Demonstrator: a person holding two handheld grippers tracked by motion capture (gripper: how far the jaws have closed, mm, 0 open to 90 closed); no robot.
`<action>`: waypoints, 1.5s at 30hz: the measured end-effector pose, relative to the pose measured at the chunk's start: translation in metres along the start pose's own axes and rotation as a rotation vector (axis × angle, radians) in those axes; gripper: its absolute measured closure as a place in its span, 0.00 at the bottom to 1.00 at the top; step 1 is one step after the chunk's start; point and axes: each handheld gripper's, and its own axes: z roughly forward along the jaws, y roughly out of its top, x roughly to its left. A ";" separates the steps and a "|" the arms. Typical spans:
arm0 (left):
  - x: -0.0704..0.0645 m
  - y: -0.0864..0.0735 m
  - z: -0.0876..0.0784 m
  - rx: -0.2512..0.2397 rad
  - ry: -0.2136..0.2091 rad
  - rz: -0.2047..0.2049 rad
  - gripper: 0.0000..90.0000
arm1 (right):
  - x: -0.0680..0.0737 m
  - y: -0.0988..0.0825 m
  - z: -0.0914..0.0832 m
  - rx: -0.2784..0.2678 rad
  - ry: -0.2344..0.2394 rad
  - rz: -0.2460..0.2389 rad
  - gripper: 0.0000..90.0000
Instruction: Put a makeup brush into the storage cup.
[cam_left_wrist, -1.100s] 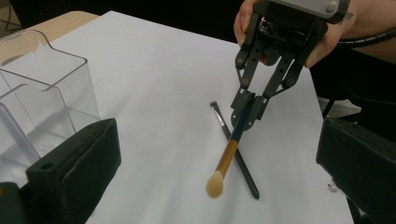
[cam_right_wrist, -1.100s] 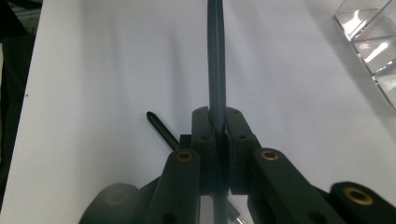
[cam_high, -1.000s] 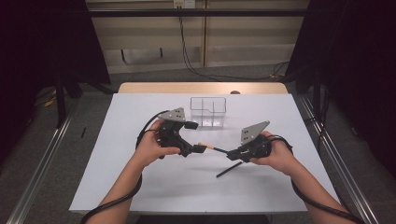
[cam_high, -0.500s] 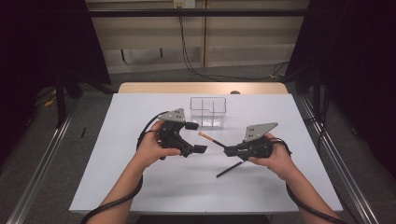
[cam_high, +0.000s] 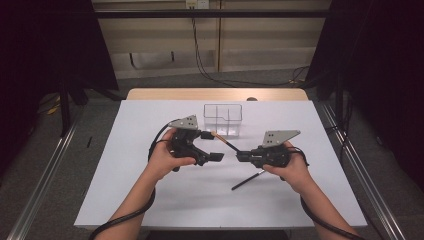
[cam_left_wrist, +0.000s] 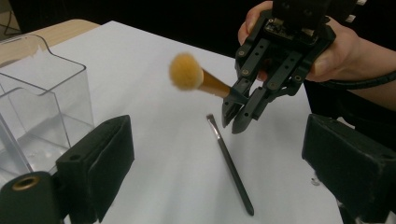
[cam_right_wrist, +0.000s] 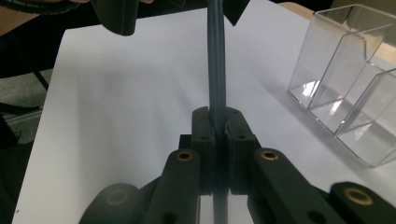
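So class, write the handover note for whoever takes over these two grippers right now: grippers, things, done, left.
Right gripper: shut on the fluffy orange-tipped makeup brush, held above the table.
Left gripper: open, fingers just closing around the brush's tip, not yet pressing it.
Thin dark flat-tipped brush: lying on the white table.
Clear plastic divided organiser: upright, nothing in it.
Done: one brush lifted.
Left: probably stow both brushes in the organiser.

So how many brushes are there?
2. A fluffy orange-tipped makeup brush is held up off the table in the right claw. A thin dark flat-tipped brush lies on the white table, near the right hand.
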 end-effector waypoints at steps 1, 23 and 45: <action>0.000 0.000 0.000 -0.011 -0.005 -0.007 0.12 | 0.000 0.001 0.000 -0.005 -0.001 0.002 0.94; 0.005 -0.003 0.002 -0.120 -0.015 -0.090 0.60 | 0.002 0.006 0.007 -0.039 -0.023 0.012 0.94; 0.001 -0.005 0.009 -0.142 -0.029 -0.153 0.86 | 0.006 0.007 0.018 -0.038 -0.030 0.027 0.94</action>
